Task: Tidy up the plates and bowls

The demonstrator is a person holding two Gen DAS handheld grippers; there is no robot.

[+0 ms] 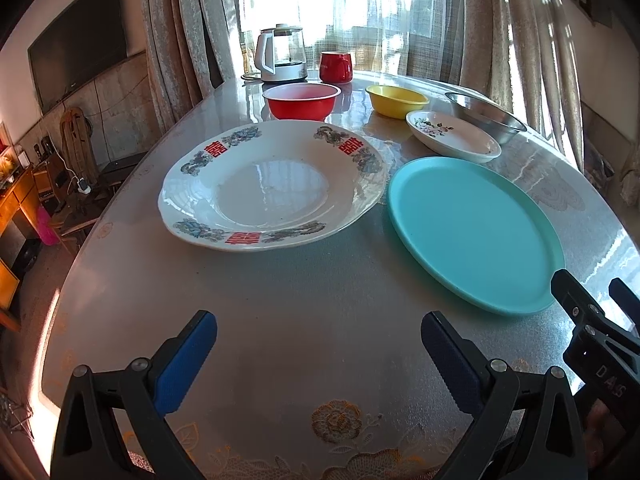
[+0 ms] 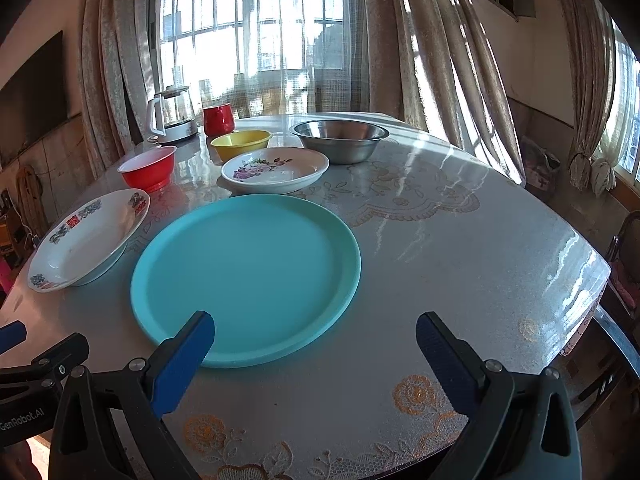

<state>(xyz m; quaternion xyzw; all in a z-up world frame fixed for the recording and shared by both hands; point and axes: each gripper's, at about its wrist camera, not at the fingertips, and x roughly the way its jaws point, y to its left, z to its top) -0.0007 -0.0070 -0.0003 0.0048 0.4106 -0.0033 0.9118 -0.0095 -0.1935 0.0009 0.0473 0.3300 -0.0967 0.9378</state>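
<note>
A large white plate with red characters (image 1: 272,188) (image 2: 88,236) lies on the table, a flat teal plate (image 1: 472,228) (image 2: 246,272) to its right. Behind them are a red bowl (image 1: 302,100) (image 2: 148,168), a yellow bowl (image 1: 396,100) (image 2: 240,144), a small floral plate (image 1: 452,134) (image 2: 276,170) and a steel bowl (image 1: 486,116) (image 2: 340,138). My left gripper (image 1: 318,340) is open and empty above the table's near edge, in front of the white plate. My right gripper (image 2: 314,340) is open and empty, its left finger over the teal plate's near rim.
A white electric kettle (image 1: 280,54) (image 2: 172,118) and a red mug (image 1: 335,66) (image 2: 218,119) stand at the table's far side by the curtained window. The table (image 1: 320,280) has a glossy lace-patterned cover. A chair (image 2: 624,272) stands at the right edge.
</note>
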